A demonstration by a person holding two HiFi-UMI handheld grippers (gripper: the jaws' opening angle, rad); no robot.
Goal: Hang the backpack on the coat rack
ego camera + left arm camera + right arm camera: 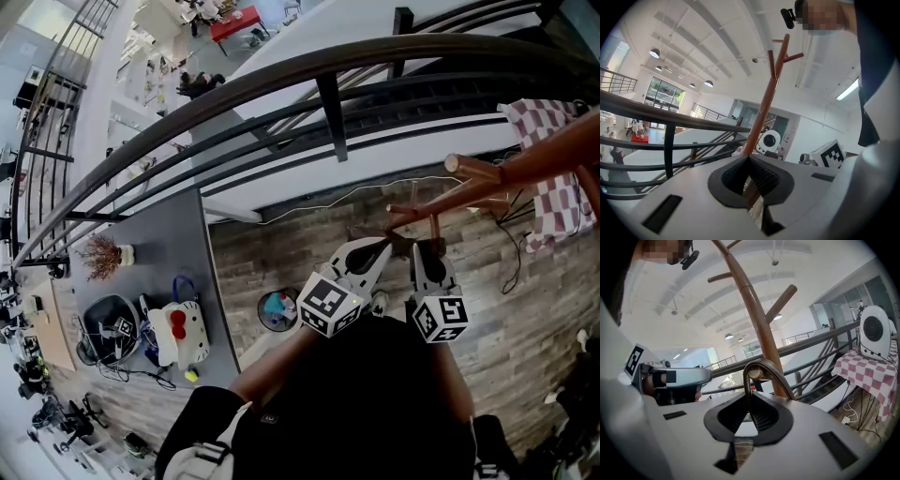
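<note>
The brown wooden coat rack (525, 163) stood close before the person, and its pole rose just behind both grippers, so little free room was left between them and the wood. The right gripper (749, 401) had its tongs pinched on the dark handle loop (759, 362) of the black backpack (366, 403). The loop arched up from the jaws and passed around the round end of one wooden peg (753, 374). The left gripper (749, 160) had its tongs pressed together at the tips, and nothing could be seen between them. In the head view the two grippers were near each other, side by side, and the body of the backpack filled the low middle below them. Other pegs stuck out from the pole above the loop. Just behind the rack ran a dark curved metal railing (281, 80), which closed that side, and beyond it a lower level was visible. At the right, near the rack, hung a red-and-white checkered cloth (553, 202) with a white round device (874, 329) on it. At the left, well apart, a grey table (192, 234) carried a white plush bag with a red bow (176, 333) and a small dried plant in a white pot (103, 255). A round bin (278, 309) stood beside this table on the grey-brown wooden plank floor (525, 309). A thin white cable (328, 202) lay along the edge of the floor. The hall was high and white, with round hanging lamps (655, 53).
</note>
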